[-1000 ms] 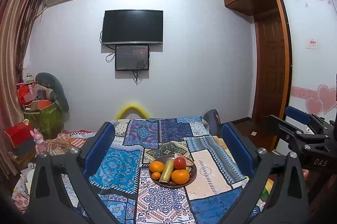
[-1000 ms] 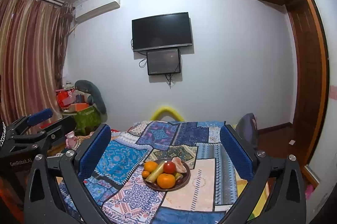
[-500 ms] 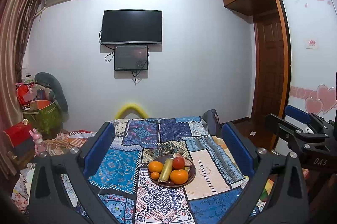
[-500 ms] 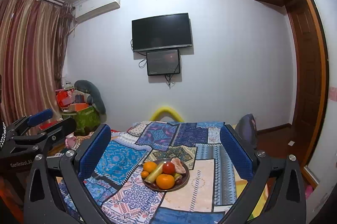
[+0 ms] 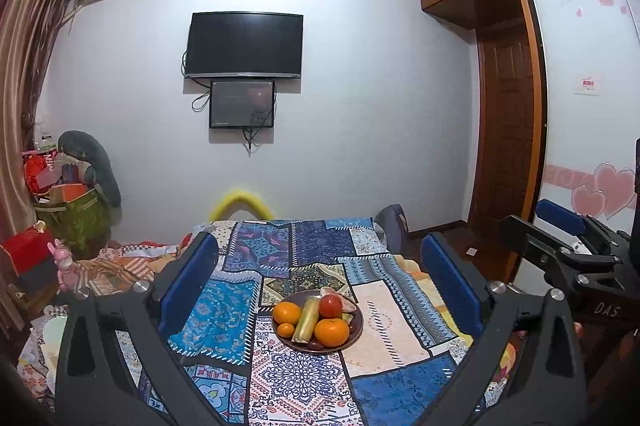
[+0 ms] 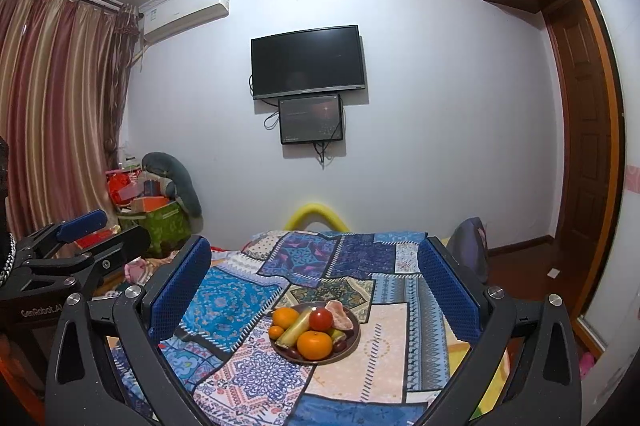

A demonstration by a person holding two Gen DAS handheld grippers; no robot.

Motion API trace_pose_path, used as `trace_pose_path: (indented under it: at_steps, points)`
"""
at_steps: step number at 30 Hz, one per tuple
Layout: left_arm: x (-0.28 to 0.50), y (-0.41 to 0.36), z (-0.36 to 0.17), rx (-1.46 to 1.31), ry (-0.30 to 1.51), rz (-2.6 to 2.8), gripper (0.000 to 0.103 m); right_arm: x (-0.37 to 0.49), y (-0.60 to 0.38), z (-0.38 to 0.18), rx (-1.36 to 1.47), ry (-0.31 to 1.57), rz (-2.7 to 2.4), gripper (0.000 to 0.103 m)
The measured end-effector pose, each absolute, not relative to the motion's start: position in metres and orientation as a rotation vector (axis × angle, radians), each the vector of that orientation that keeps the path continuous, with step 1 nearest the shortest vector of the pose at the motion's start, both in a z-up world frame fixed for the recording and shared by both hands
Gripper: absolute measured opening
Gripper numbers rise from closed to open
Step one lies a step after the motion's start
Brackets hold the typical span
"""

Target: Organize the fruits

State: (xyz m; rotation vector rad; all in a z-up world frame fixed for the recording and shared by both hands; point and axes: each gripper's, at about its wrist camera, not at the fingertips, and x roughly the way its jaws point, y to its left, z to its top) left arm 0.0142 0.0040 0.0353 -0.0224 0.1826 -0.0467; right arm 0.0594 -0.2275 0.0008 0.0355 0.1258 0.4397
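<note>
Two handheld grippers hang above a bed spread with a blue patchwork quilt [image 5: 240,310], both well clear of the fruit. Left gripper [image 5: 318,290] has its blue-padded jaws spread wide apart with nothing between them; right gripper [image 6: 314,286] is the same, wide and empty.

On the quilt sits a round dark-brown plate [image 5: 357,328] heaped with fruit. From the left wrist view it lies at 6 o'clock of the gap between the jaws, almost dead centre and low. From the right wrist view the plate [image 6: 354,340] also lies at 6 o'clock, again near the midline. Neither gripper looks clearly nearer; I cannot tell which is closer.

On the plate a long pale yellow-green fruit [image 5: 307,320] lies with its long axis running from about 12 to 6 o'clock in the left view, and from 1 to 7 o'clock in the right view [image 6: 296,326]. A large orange mandarin [image 5: 331,332] sits at the near rim, a red tomato-like fruit [image 5: 330,306] behind it, and a second orange [image 5: 286,312] at 9 o'clock.

A straight descent forward seems the likely approach; the long fruit would probably need jaws set across its axis.
</note>
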Motion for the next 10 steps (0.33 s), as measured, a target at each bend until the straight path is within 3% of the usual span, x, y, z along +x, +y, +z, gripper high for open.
trace_pose_path:
  at_steps: [10]
  points:
    - [0.0152, 0.0030, 0.0341, -0.021, 0.183, -0.049, 0.103, 0.0584, -0.2264, 0.0007, 0.029, 0.131, 0.440, 0.103]
